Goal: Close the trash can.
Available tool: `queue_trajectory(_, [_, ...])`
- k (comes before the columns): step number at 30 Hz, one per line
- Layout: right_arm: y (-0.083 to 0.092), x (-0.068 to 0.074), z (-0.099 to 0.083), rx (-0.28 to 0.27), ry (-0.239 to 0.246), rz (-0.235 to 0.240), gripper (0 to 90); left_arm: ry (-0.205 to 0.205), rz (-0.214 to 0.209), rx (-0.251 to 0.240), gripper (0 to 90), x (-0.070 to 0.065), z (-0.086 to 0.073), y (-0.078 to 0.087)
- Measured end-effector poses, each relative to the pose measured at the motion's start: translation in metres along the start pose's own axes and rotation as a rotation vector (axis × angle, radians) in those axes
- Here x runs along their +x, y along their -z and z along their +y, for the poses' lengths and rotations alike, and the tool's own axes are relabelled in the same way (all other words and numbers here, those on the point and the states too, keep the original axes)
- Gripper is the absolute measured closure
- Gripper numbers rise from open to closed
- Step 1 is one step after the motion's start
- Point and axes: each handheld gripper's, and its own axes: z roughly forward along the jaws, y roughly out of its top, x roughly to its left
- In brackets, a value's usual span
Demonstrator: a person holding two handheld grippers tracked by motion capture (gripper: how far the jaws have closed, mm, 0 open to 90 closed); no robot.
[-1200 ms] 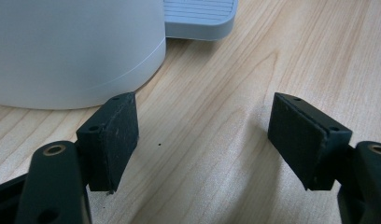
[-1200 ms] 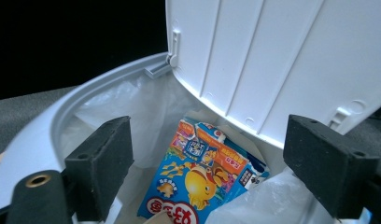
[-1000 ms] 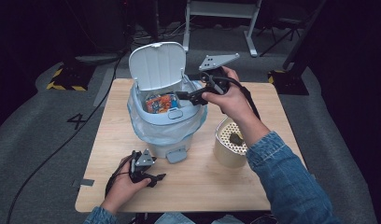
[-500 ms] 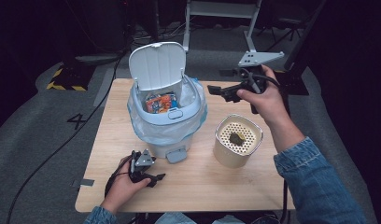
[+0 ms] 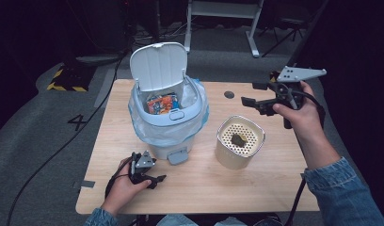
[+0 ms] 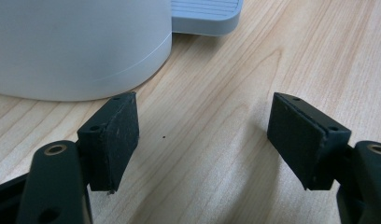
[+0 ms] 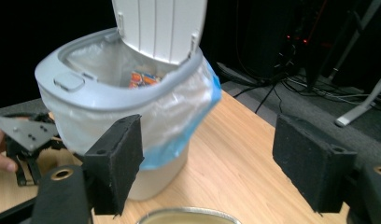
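A white pedal bin (image 5: pixel 167 128) with a clear liner stands mid-table, its lid (image 5: pixel 159 66) up. An orange and blue wrapper (image 5: pixel 162 103) lies inside it. To the bin's right stands a cream canister (image 5: pixel 237 153) with a perforated top and a small dark scrap (image 5: pixel 237 139) on it. My right gripper (image 5: pixel 250 93) hangs in the air over the table's right side, pointing left at the bin (image 7: pixel 123 93). It is open with nothing between its jaws, which have just been closing. My left gripper (image 5: pixel 155 181) rests open on the table by the bin's base (image 6: pixel 76 46).
The bin's foot pedal (image 5: pixel 177 155) juts toward the front edge, just right of the left gripper. A dark round mark (image 5: pixel 229 94) sits on the wooden table (image 5: pixel 228 188) behind the canister. Dark floor, cables and a white stand leg (image 5: pixel 253 33) surround the table.
My right gripper has moved from over the bin's opening out to the right, past the canister. The left hand has stayed put.
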Motion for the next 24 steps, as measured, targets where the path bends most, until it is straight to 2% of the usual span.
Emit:
queue_trajectory(6, [0.022, -0.005, -0.033, 0.026, -0.029, -0.037, 25.8, 0.007, 0.007, 0.003, 25.7, 0.0, -0.002, 0.003])
queue_trajectory(10, [0.034, -0.009, -0.056, 0.035, -0.055, -0.043, 25.9, 0.009, 0.013, 0.01, 26.1, 0.0, -0.002, 0.004])
queue_trajectory(14, [0.045, -0.009, -0.083, 0.061, -0.073, -0.078, 26.2, 0.01, 0.013, 0.02, 26.6, 0.0, -0.003, 0.006])
queue_trajectory(17, [0.049, -0.009, -0.103, 0.07, -0.094, -0.069, 26.2, 0.017, 0.017, 0.023, 27.4, 0.001, -0.004, 0.008])
queue_trajectory(22, [0.055, -0.011, -0.135, 0.094, -0.132, -0.098, 26.1, 0.025, 0.026, 0.027, 27.5, 0.002, -0.006, 0.01])
queue_trajectory(24, [0.056, -0.009, -0.146, 0.118, -0.123, -0.126, 26.0, 0.028, 0.03, 0.029, 27.6, 0.002, -0.006, 0.011])
